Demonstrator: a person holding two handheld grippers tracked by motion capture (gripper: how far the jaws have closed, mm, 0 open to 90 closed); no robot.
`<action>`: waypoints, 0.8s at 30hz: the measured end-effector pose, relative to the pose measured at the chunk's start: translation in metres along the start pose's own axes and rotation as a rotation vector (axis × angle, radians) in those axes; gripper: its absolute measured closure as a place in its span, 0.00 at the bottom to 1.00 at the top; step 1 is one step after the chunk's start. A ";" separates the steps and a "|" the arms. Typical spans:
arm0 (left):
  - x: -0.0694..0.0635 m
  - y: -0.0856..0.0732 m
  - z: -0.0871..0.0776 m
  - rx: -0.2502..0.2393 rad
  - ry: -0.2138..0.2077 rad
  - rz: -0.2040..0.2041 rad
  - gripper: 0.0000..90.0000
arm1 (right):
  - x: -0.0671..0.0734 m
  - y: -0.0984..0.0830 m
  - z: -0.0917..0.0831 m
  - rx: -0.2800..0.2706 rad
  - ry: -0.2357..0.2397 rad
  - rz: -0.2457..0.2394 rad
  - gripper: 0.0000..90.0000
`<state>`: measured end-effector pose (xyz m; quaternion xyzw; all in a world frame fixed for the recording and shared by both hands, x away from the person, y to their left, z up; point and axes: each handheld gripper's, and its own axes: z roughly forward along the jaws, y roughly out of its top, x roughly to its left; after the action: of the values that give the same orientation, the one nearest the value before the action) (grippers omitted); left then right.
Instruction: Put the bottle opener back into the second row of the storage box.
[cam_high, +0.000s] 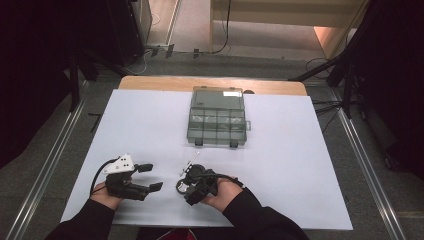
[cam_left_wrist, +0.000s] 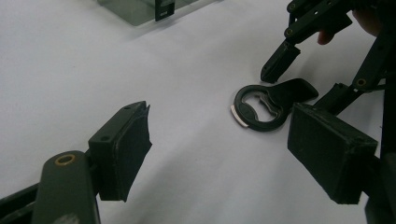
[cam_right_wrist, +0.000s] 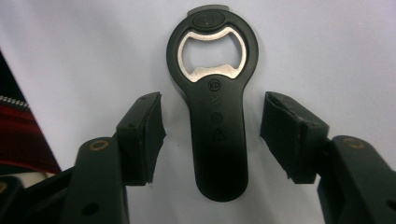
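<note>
In the high view, a white sheet (cam_high: 150, 130) covers the table, with a clear compartment box (cam_high: 218, 117) at 12 o'clock. The left gripper (cam_high: 151, 177) sits at 7 o'clock, jaws spread. The right gripper (cam_high: 192, 182) hovers near 6 o'clock.

In the left gripper view, a black bottle opener (cam_left_wrist: 271, 102) lies flat at 2 o'clock.

In the right gripper view, the right gripper (cam_right_wrist: 212, 126) straddles the opener's handle, jaws spread and apart from it; the ring end points to 12 o'clock.

Left gripper (cam_high: 150, 177) held low in left hand (cam_high: 106, 194), jaws spread wide, aimed right; right gripper (cam_high: 186, 181) in right hand (cam_high: 220, 192), jaws parted, pointing left, dark sleeves at near edge
</note>
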<state>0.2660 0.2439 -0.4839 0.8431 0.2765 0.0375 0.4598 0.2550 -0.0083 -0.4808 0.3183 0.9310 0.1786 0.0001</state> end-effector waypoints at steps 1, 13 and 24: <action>0.000 0.000 0.000 -0.001 0.000 0.000 0.23 | 0.002 0.000 0.001 -0.003 -0.024 -0.016 0.49; 0.000 0.000 -0.001 -0.002 -0.006 0.007 0.23 | 0.006 -0.003 0.000 -0.017 -0.081 -0.018 0.66; 0.000 0.000 -0.002 -0.009 -0.007 0.005 0.23 | -0.002 -0.007 -0.002 -0.043 -0.030 -0.021 0.74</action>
<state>0.2652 0.2453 -0.4826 0.8418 0.2725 0.0368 0.4645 0.2521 -0.0147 -0.4813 0.3110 0.9302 0.1936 0.0228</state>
